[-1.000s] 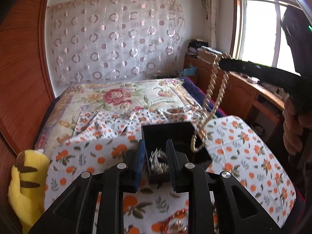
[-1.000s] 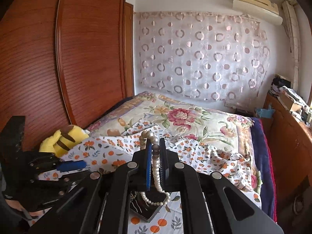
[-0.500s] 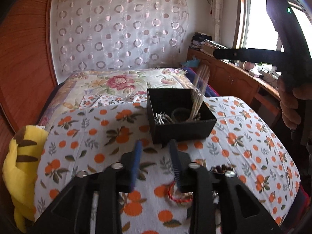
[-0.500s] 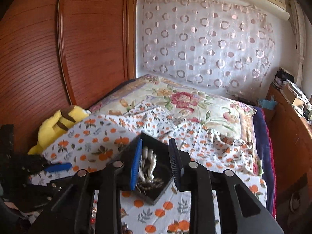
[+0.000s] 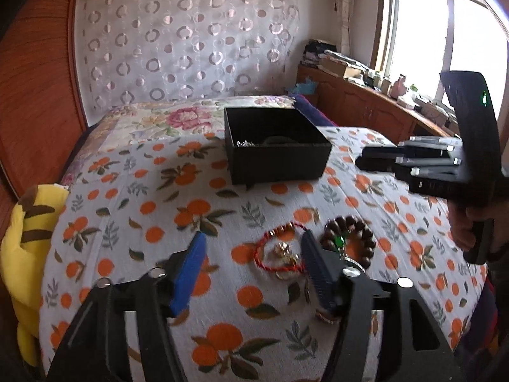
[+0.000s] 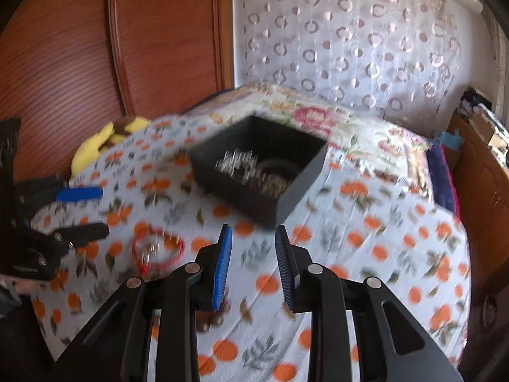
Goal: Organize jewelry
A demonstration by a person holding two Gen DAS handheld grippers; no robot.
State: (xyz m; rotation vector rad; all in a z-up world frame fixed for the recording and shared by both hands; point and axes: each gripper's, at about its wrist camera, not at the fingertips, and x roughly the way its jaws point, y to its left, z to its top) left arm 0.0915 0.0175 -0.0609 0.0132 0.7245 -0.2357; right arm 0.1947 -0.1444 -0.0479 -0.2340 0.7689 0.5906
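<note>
The left gripper [image 5: 251,254] hangs low over the orange-print cloth [image 5: 133,210] with its jaws spread wide and nothing between them, and the red cord bracelet [image 5: 280,254] lies on the cloth right in that gap, nearer the right-hand finger. To take it well, the judgement here is to centre the gap over one side of the loop, come down until the pads meet the cloth, and pinch only the cord, not the small gold charms bunched inside it, so it lifts as one piece without dragging fabric. Just beside it to the right sits a dark wooden bead bracelet [image 5: 348,238] with a green bead, close enough to be snagged if the jaws wander. The right gripper [image 6: 253,254] is also released and empty, held level above bare cloth and pointing toward the black box [image 5: 276,146], which stands farther back on the bed. Silvery pieces and a dark ring already lie inside the box, though the blur hides detail. A yellow plush toy [image 5: 28,238] rests at the bed's left edge.
</note>
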